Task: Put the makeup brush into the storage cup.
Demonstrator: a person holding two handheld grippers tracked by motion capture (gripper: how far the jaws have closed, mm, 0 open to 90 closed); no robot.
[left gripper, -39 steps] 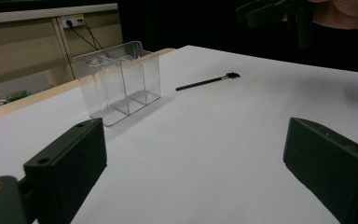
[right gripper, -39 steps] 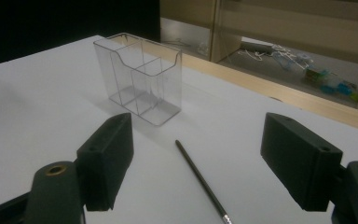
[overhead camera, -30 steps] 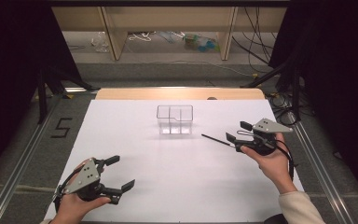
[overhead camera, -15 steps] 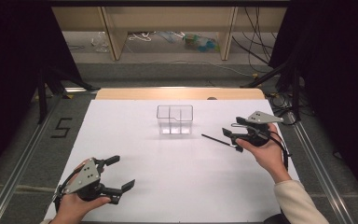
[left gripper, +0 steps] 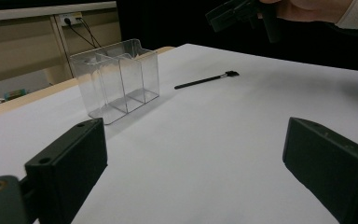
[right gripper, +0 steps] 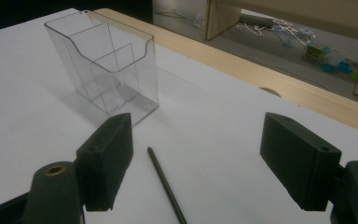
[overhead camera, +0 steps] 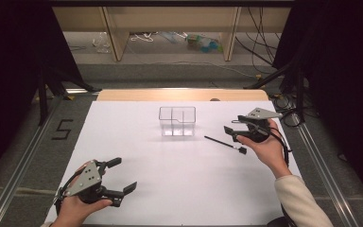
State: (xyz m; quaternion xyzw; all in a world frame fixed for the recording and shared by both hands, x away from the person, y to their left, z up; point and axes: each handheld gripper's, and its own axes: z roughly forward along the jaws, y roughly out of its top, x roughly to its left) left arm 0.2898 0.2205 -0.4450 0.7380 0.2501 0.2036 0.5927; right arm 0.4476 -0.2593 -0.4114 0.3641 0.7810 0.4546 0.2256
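A thin black brush point(overhead camera: 225, 144) is seen lying flat on the white table point(overhead camera: 170, 179), just right of a clear divided container point(overhead camera: 177, 121) and apart from it. The right gripper point(overhead camera: 231, 133) is held just above and beside the brush's far end, jaws spread wide and empty; in the right gripper view the brush handle point(right gripper: 165, 186) is framed between the two jaws. The left gripper point(overhead camera: 121, 175), also wide open and empty, is held low at the table's near left corner, well apart from the brush.
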